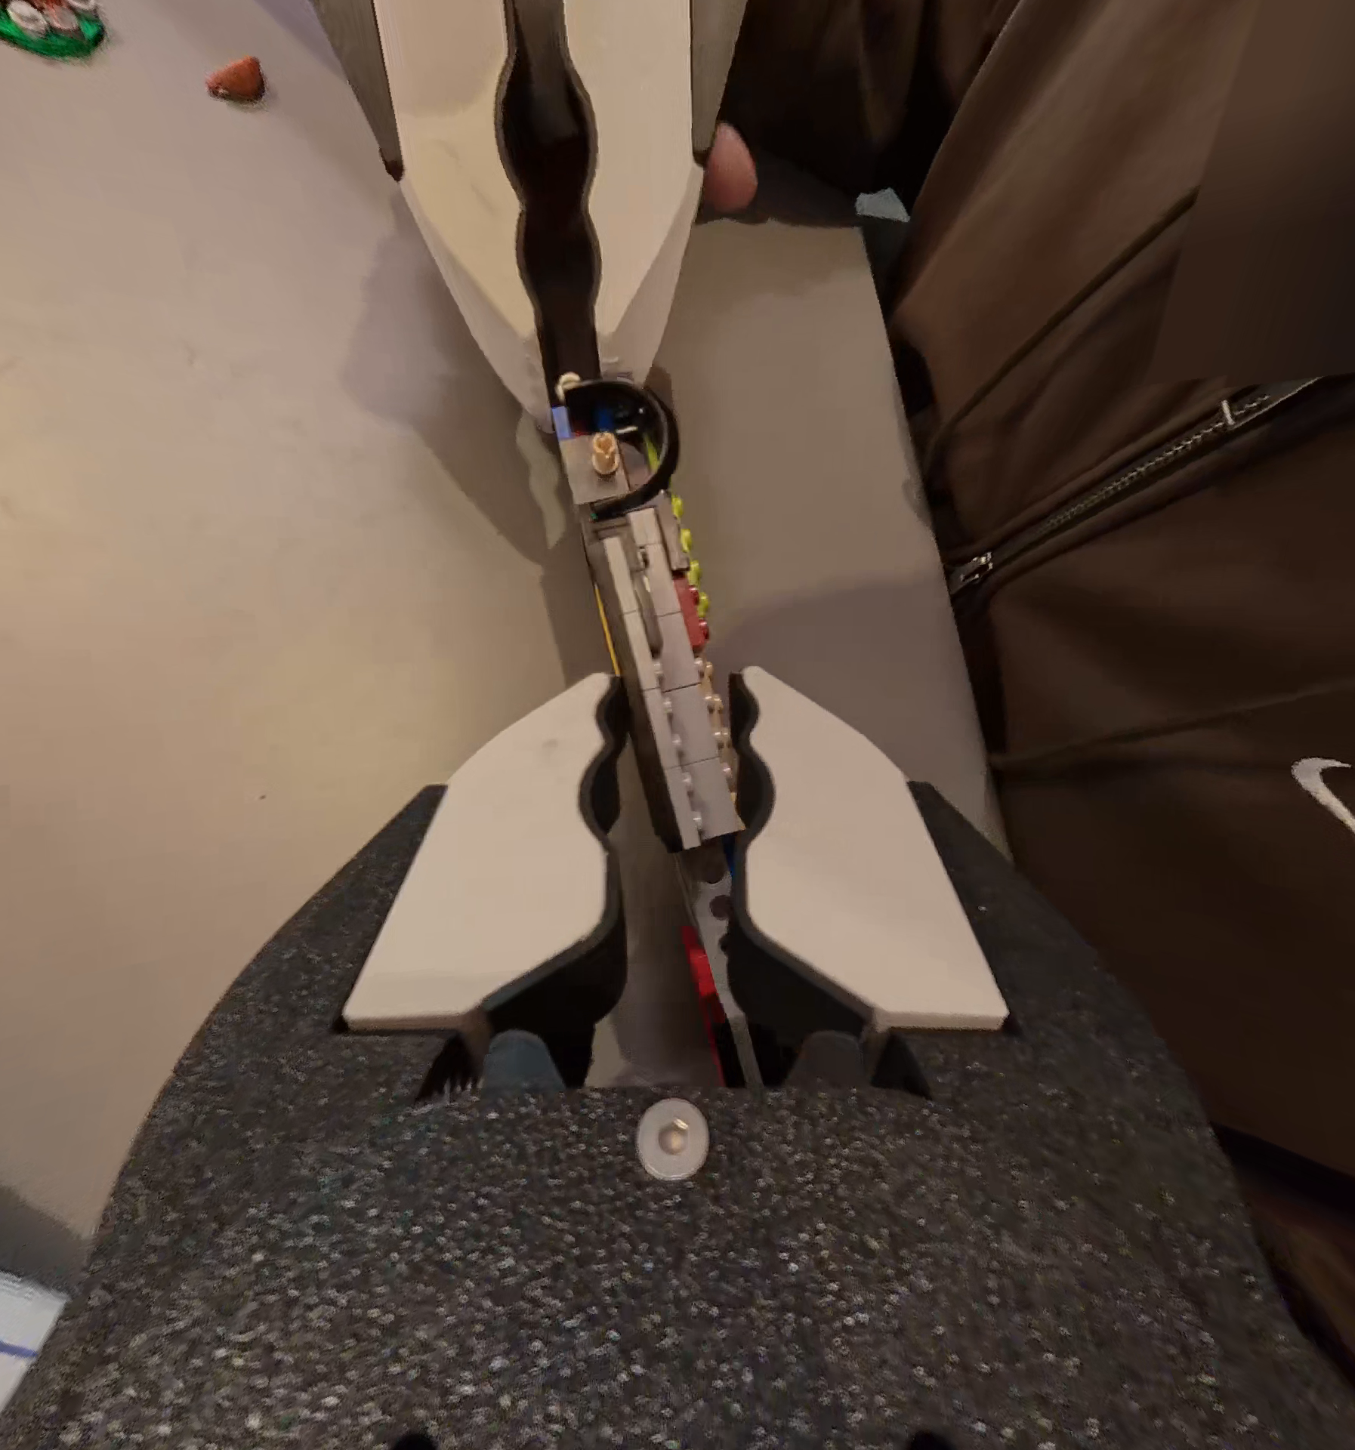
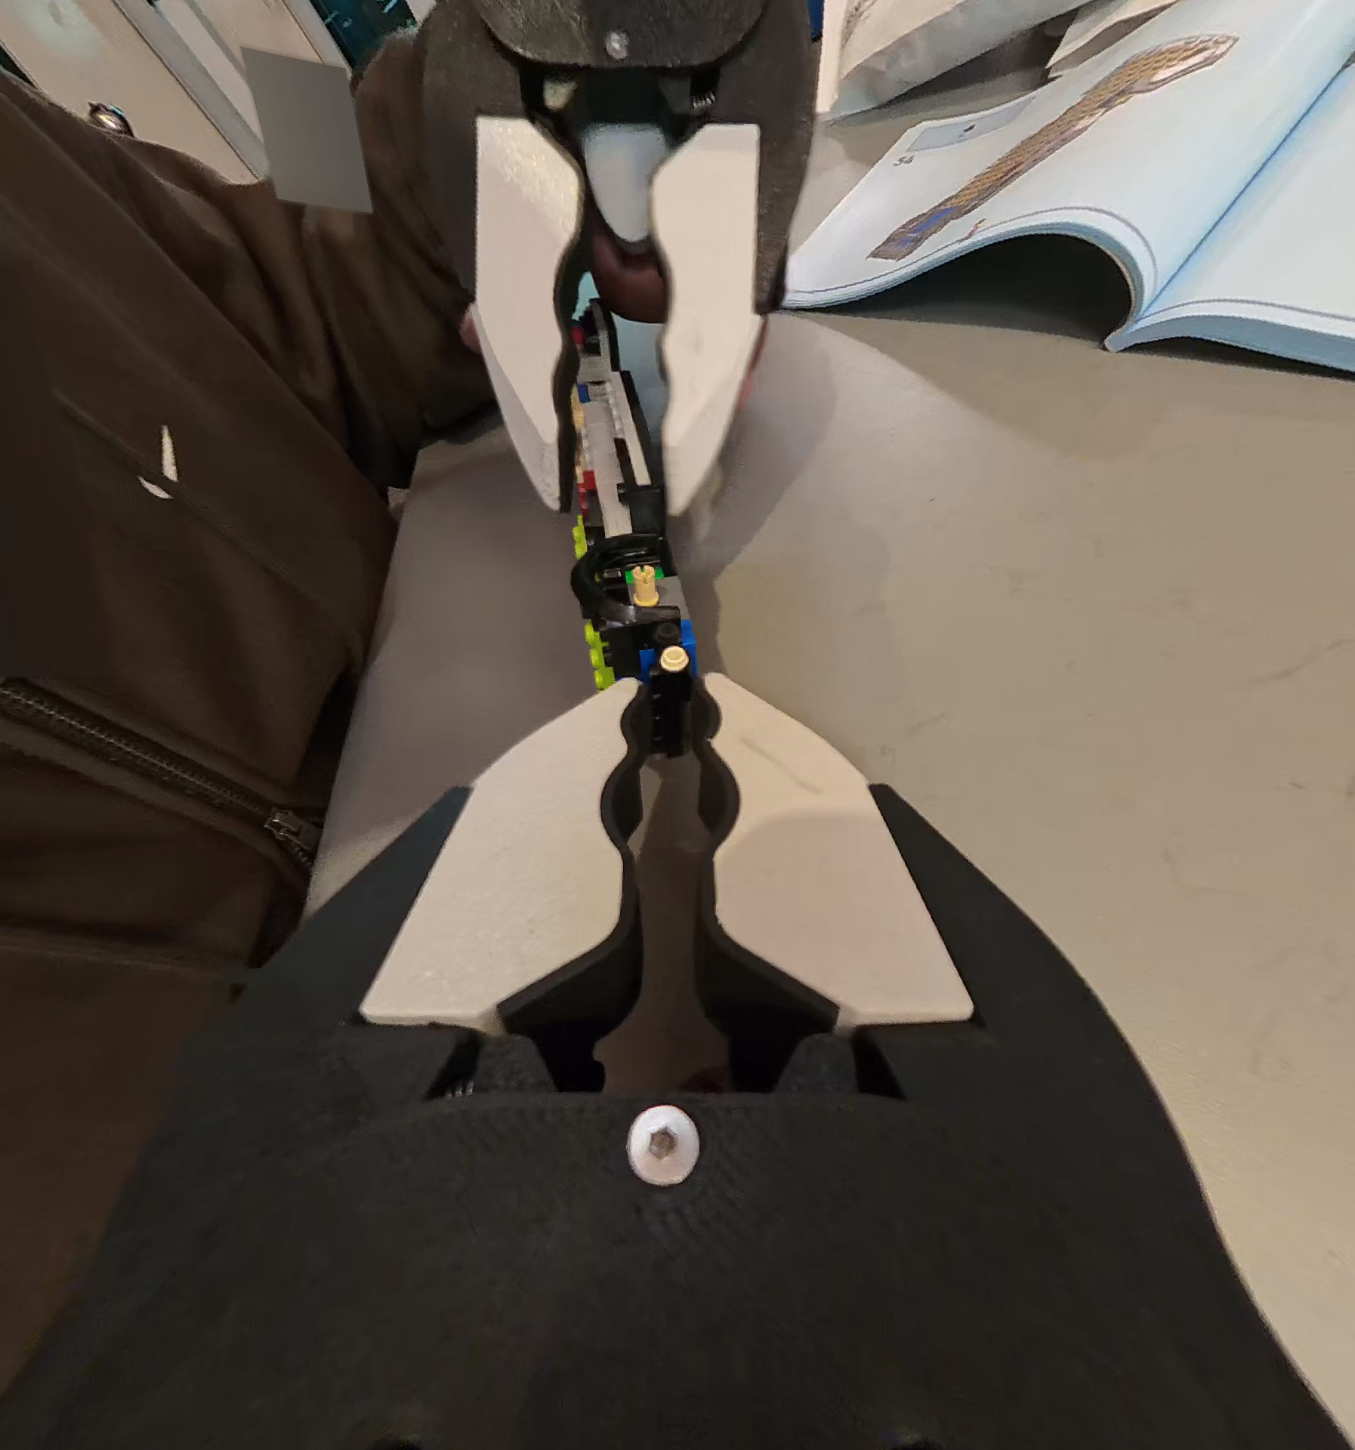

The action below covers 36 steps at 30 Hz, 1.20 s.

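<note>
A long, narrow brick-built model (image 1: 659, 628) of grey, black, lime, red and blue pieces is held between both grippers above the beige table (image 1: 188, 471). My left gripper (image 1: 678, 690) is shut on its grey studded end, with the pads against both sides. My right gripper (image 2: 670, 690) is shut on a thin black beam (image 2: 670, 718) topped by a tan pin, at the model's other end (image 2: 627, 596). A black curved piece (image 1: 655, 439) sits near that end. The right gripper also shows at the top of the left wrist view (image 1: 580, 377), and the left gripper in the right wrist view (image 2: 611, 502).
An open instruction booklet (image 2: 1129, 196) lies at the far right of the table. A small brown piece (image 1: 236, 78) and a green plate with pieces (image 1: 39, 27) lie at the far left. A person in a brown zip jacket (image 1: 1129, 549) sits at the table edge. The left gripper's tips are roughly 7 centimeters from the right gripper's.
</note>
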Tool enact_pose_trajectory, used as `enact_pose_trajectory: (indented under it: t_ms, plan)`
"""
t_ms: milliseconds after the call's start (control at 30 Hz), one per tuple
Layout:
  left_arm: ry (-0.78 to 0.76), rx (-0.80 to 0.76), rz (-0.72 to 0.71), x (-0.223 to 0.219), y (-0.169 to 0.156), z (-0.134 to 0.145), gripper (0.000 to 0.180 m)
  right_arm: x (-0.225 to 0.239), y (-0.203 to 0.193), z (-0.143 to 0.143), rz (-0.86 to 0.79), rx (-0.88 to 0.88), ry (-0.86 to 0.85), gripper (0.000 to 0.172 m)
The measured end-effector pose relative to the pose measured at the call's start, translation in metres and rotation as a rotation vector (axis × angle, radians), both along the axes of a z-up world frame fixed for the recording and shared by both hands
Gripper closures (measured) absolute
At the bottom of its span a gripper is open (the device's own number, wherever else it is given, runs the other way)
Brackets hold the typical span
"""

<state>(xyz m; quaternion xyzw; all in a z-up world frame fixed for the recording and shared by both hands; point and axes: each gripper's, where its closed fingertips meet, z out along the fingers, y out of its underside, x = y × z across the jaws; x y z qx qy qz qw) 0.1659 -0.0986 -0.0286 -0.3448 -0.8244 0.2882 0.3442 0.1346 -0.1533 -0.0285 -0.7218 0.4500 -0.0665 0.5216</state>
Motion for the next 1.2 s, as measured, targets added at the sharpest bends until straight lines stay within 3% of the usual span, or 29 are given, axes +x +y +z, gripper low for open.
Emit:
enact_pose_trajectory:
  t_ms: [300, 467, 633, 900, 1200]
  plan:
    - [-0.125, -0.068, 0.022, 0.007, -0.006, -0.002, 0.160, -0.002, -0.012, 0.008, -0.018, -0.019, -0.002, 0.153]
    - [-0.135, -0.063, 0.006, 0.002, -0.006, -0.004, 0.160, 0.003, -0.015, 0.032, -0.062, -0.087, -0.125, 0.157]
    - [-0.152, -0.055, 0.000, -0.003, -0.006, -0.007, 0.160, 0.009, 0.007, 0.012, 0.007, -0.345, -0.126, 0.158]
    - [-0.168, -0.059, -0.003, -0.006, -0.007, -0.008, 0.160, 0.016, 0.022, 0.015, 0.022, -0.336, -0.121, 0.154]
    - [-0.149, -0.047, -0.006, -0.007, -0.006, -0.008, 0.160, 0.018, 0.026, 0.010, 0.033, -0.370, -0.106, 0.163]
